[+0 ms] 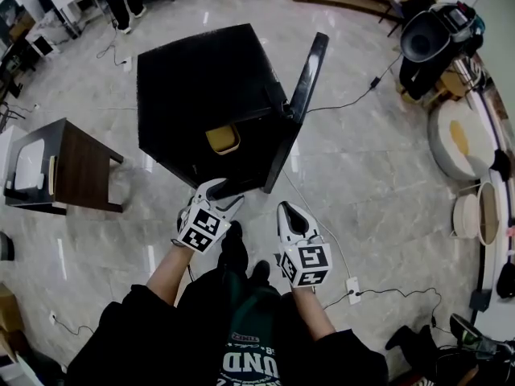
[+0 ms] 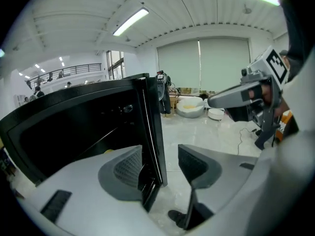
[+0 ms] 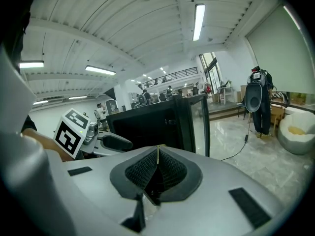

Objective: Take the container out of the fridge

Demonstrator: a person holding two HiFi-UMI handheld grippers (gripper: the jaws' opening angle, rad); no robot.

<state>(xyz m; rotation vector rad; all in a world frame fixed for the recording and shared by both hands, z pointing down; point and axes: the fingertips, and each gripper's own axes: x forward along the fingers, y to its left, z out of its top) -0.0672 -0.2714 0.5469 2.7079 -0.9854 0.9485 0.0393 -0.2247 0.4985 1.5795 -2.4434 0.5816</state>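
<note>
The black mini fridge [image 1: 201, 87] stands on the floor with its door [image 1: 299, 107] swung open to the right. A yellow container [image 1: 223, 139] sits inside, near the opening. My left gripper [image 1: 222, 190] is at the fridge's lower front corner. In the left gripper view it [image 2: 160, 163] is open, the door's edge [image 2: 151, 132] stands between the jaws, and the right pad is clear of it. A sliver of the yellow container [image 2: 107, 151] shows past the left pad. My right gripper [image 1: 288, 212] hangs right of the door, shut and empty [image 3: 157, 168].
A dark wooden side table [image 1: 72, 167] stands left of the fridge. A white cable and plug block [image 1: 352, 286] lie on the marble floor at the right. Round white tubs [image 1: 459, 139] and a stand with black gear [image 1: 426, 39] fill the right side. My shoes [image 1: 235, 248] are just below the grippers.
</note>
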